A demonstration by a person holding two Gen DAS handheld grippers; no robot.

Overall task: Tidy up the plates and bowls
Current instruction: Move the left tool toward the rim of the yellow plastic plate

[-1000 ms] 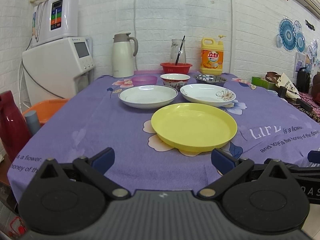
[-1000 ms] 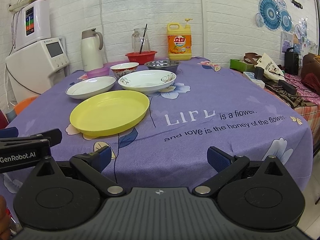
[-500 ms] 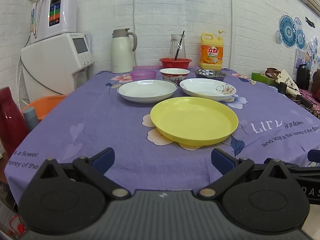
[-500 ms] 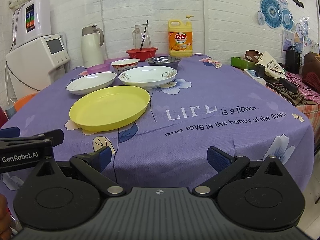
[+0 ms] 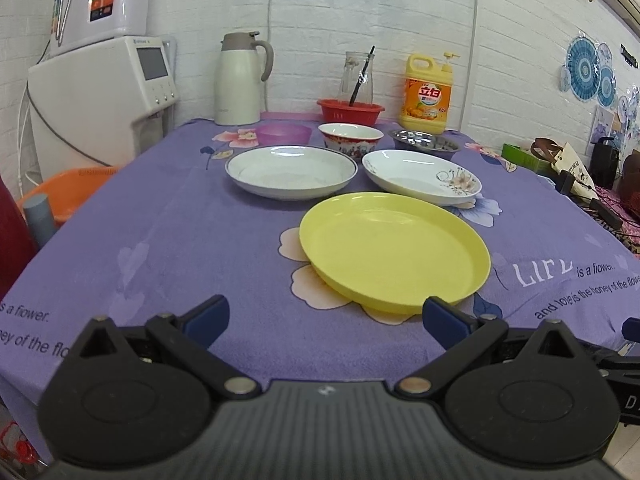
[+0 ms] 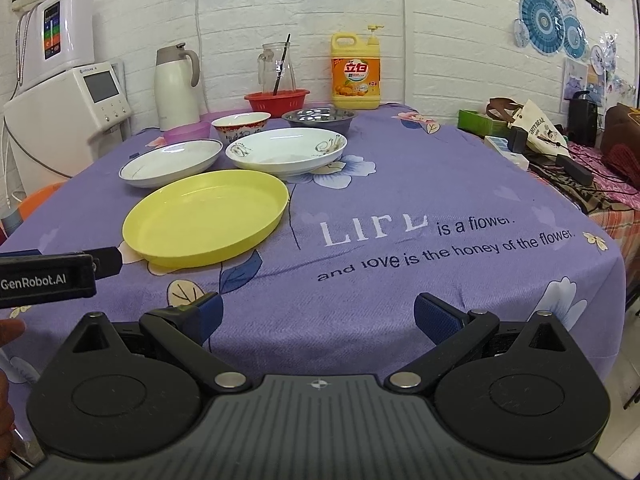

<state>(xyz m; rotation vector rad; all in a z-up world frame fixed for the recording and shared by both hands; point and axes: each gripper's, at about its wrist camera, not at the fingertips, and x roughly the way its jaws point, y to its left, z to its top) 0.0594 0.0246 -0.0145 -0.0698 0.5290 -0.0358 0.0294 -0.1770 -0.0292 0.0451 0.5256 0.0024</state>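
On the purple cloth a yellow plate (image 5: 394, 248) (image 6: 206, 216) lies nearest. Behind it sit a blue-rimmed white plate (image 5: 291, 171) (image 6: 172, 162) on the left and a flower-painted white plate (image 5: 422, 176) (image 6: 286, 151) on the right. Farther back stand a purple bowl (image 5: 283, 133) (image 6: 187, 133), a red-patterned bowl (image 5: 351, 140) (image 6: 240, 126) and a steel bowl (image 5: 425, 144) (image 6: 319, 118). My left gripper (image 5: 326, 318) is open at the table's near edge, just short of the yellow plate. My right gripper (image 6: 318, 314) is open over bare cloth to that plate's right. Both hold nothing.
At the back stand a thermos jug (image 5: 239, 80), a red basket (image 5: 351, 111) with a glass pitcher (image 5: 356, 80), and a yellow detergent bottle (image 5: 428, 96). A white appliance (image 5: 104, 96) and an orange basin (image 5: 68, 196) sit left; a cluttered side table (image 6: 560, 160) lies right.
Both grippers have moved forward and slightly up toward the table; the dishes look larger and seen from higher. Nothing on the table has moved.
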